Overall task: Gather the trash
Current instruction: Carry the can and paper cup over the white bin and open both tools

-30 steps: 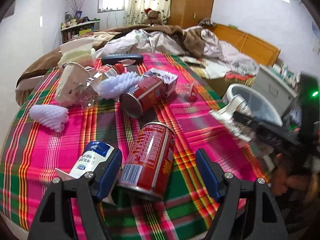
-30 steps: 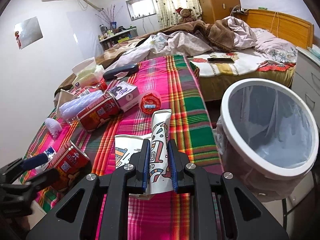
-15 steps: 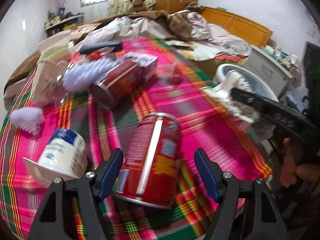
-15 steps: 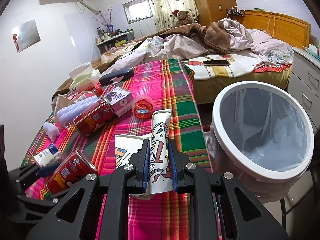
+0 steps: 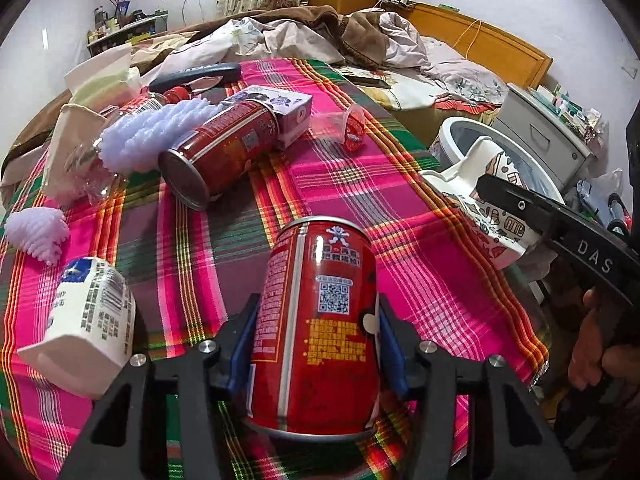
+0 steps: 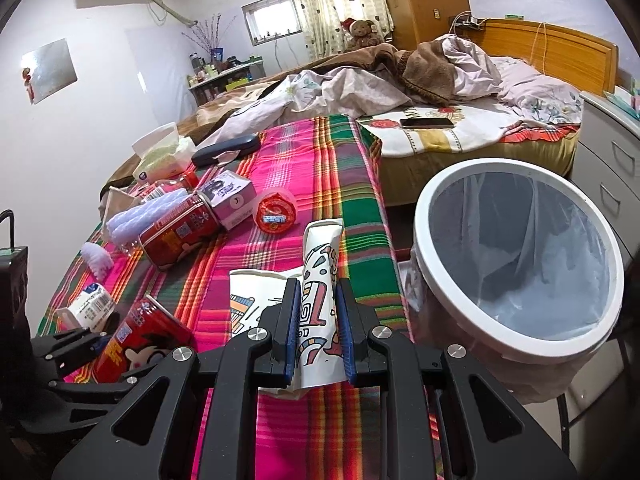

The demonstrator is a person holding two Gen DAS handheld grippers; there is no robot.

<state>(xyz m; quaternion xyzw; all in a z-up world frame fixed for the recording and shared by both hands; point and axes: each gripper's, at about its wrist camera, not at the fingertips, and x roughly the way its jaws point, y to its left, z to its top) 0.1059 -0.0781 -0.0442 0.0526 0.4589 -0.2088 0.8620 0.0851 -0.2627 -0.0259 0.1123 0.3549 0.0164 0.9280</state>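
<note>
A flattened paper cup (image 6: 320, 312) is being pinched lengthwise by the right gripper (image 6: 319, 332), just left of the bin (image 6: 440, 312), while 1 red can (image 5: 320, 320) is being clamped by the left gripper (image 5: 316, 344).

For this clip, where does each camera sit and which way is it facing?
Left wrist: rides the left tongs, looking along the plaid table toward the bed; they are shut on a red can. The person's right hand shows at the right edge.
Right wrist: rides the right tongs, facing the same way from beside the trash bin, shut on a flattened paper cup.
Shared: both see the held red can, the lying can, the bin, the bed, and each other's tongs.
</note>
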